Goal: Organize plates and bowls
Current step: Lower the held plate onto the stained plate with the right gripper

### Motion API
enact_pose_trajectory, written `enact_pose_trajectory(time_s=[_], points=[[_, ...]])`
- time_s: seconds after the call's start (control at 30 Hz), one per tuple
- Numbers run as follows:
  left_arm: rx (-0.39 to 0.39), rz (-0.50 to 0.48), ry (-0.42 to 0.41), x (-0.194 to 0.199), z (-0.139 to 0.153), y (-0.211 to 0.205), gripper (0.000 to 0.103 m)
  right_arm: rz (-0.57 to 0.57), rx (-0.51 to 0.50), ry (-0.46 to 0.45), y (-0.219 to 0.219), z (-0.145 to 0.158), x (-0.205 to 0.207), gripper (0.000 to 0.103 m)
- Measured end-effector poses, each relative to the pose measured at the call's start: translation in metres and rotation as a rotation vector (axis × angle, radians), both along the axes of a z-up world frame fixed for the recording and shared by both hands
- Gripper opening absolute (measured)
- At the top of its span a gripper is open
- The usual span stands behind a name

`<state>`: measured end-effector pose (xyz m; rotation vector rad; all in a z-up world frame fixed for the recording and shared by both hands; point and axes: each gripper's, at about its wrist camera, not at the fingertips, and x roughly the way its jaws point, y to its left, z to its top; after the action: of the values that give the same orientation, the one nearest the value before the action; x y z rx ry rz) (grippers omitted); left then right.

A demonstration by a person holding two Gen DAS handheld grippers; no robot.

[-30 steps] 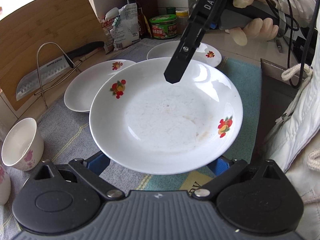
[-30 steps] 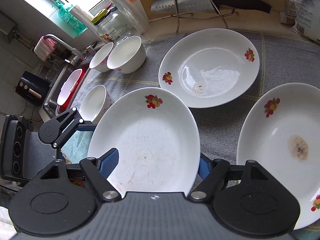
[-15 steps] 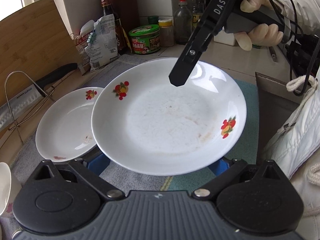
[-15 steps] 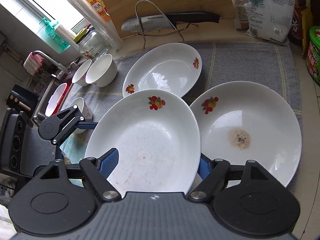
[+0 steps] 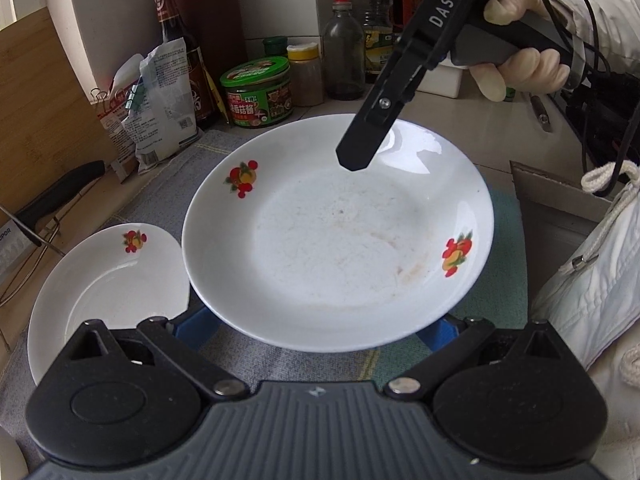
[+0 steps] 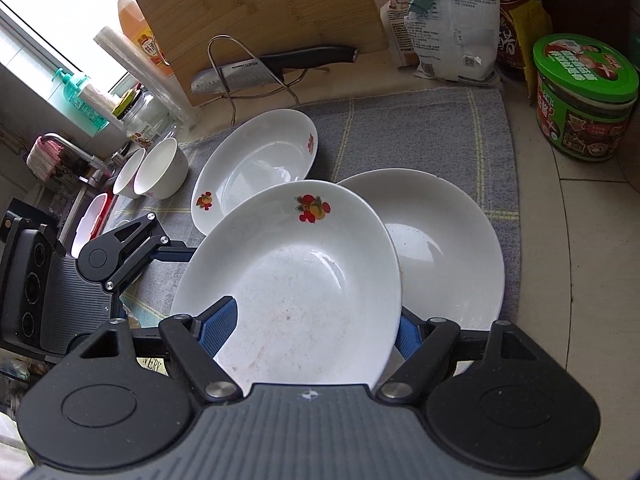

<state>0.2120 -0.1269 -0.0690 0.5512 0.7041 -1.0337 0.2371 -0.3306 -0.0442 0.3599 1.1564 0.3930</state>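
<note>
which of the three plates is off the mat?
The held plate, gripped at opposite rims by both claws, partly over the right plate; the far plate lies alone.

Bright daylight, soft and even. Source: window (image 6: 48,40) at upper left of right wrist view, blown out to white. Glare patches on far rim of held plate (image 5: 416,144) and on bowl of plate on the cloth (image 6: 276,172). Weak, diffuse shadows under plates. Strong fisheye bending at edges; bottles (image 5: 344,52) and cutting board (image 6: 256,12) lean inward. Dark vignette in corners. Sharp focus throughout, no motion blur; gripper housings at bottom slightly soft.
</note>
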Motion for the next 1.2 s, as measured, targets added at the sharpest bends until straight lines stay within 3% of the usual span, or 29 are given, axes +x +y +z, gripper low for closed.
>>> enact_pose_trajectory(time_s=[0.53,1.2], points=[[0.024,-0.005,0.034,0.019,-0.005,-0.025,0.101,-0.013,0.001,0.026,-0.027,-0.017,0.012,0.084],[0.061,0.007,0.078,0.024,-0.009,-0.033,0.101,0.009,-0.03,0.07,-0.024,-0.039,0.027,0.084]])
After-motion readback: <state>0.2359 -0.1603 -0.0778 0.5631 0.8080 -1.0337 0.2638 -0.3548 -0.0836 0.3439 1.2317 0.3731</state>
